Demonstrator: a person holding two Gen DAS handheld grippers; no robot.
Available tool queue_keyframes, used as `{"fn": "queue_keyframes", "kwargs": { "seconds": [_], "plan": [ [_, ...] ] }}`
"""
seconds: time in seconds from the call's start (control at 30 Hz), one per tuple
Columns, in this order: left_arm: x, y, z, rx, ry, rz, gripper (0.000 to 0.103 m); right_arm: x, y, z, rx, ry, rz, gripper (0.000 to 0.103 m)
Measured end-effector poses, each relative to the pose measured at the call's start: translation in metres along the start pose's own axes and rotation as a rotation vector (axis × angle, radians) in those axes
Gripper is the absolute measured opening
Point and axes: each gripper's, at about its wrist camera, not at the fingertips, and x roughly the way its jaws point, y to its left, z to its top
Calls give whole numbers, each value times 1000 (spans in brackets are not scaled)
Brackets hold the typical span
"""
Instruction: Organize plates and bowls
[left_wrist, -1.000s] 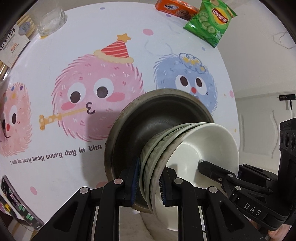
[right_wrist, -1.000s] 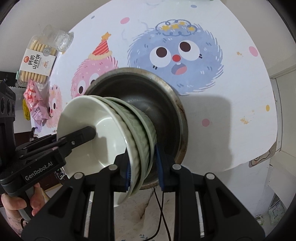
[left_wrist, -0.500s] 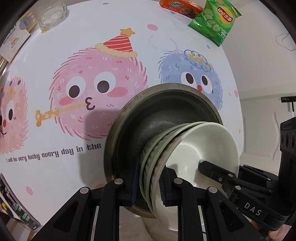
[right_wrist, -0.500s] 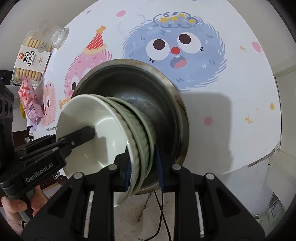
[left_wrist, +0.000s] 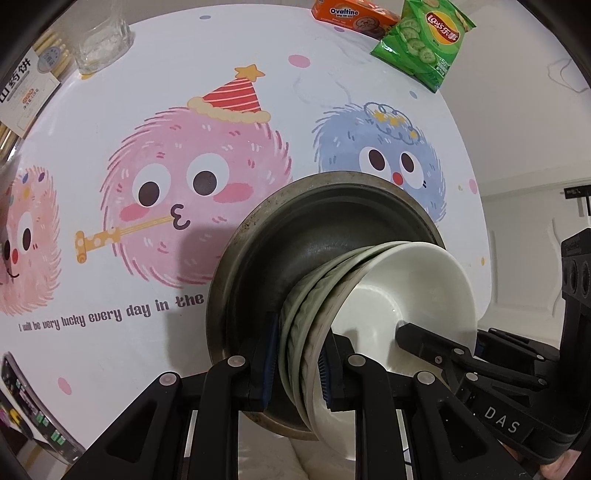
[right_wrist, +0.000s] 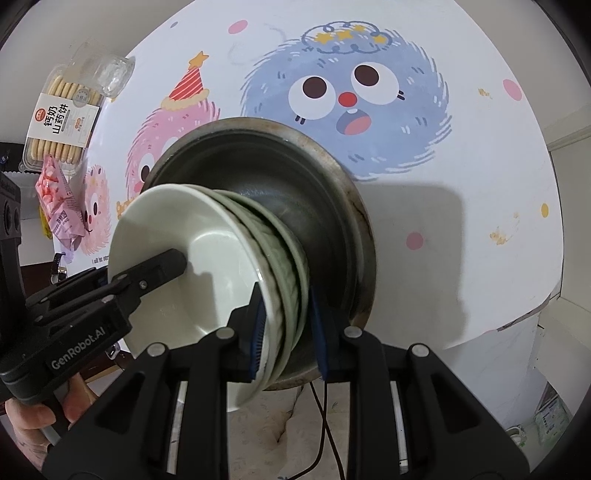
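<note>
A white desk (left_wrist: 258, 81) with a cartoon cloth of pink and blue fuzzy faces fills both views. Nearest me, my left hand-held gripper (left_wrist: 297, 365) is clamped narrowly on the rims of the nested bowls (left_wrist: 399, 295), one pad outside the ribbed green bowl, the other inside the white one. My right hand-held gripper (right_wrist: 286, 328) pinches the opposite rim of the same stack (right_wrist: 207, 258) in the same way, jaws nearly closed on it. The stack is carried between the two, tilted, over the dark metal basin (left_wrist: 295, 236), which sits near the desk's front edge; I cannot tell whether the stack's underside touches the basin yet. I judge the step is lowering the stack into the basin. To do it well I would keep both grips level with each other, bring the stack down centred, and let go only once it rests flat. Farther off, a glass (left_wrist: 103, 40) and biscuit pack (right_wrist: 62, 122) sit by the far left edge, chips (left_wrist: 424, 40) at the far right.
</note>
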Motion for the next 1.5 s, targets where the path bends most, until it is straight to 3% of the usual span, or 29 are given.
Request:
{"fn": "queue_keyframes", "kwargs": {
  "seconds": [0.2, 0.27, 0.33, 0.43, 0.5, 0.97, 1.1, 1.2, 1.27, 1.5],
  "plan": [
    [-3, -3, 0, 17, -22, 20, 24, -9, 6, 0, -33, -40, -23, 29],
    [-6, -4, 0, 22, -36, 29, 33, -15, 8, 1, -45, -55, -27, 31],
    [-11, -4, -1, 37, -56, 37, 59, -22, 11, 2, -64, -81, -39, 36],
    [-22, -7, -2, 60, -92, 42, 74, -31, 14, 2, -83, -105, -52, 51],
    [-28, -9, -2, 75, -114, 60, 79, -37, 14, 1, -92, -115, -52, 52],
    [-93, -18, -19, 97, -319, 117, 87, -88, 20, -15, -156, -234, -42, 61],
    [-113, -18, -27, 60, -394, 116, 87, -107, 27, -25, -215, -322, -80, 61],
    [-125, -23, -32, 52, -437, 164, 87, -117, 29, -32, -227, -371, -92, 61],
    [-134, -22, -38, 45, -466, 151, 87, -124, 30, -37, -224, -413, -111, 75],
    [-161, -19, -63, 9, -597, 141, 87, -159, 38, -62, -241, -646, -116, 77]
  ]
}}
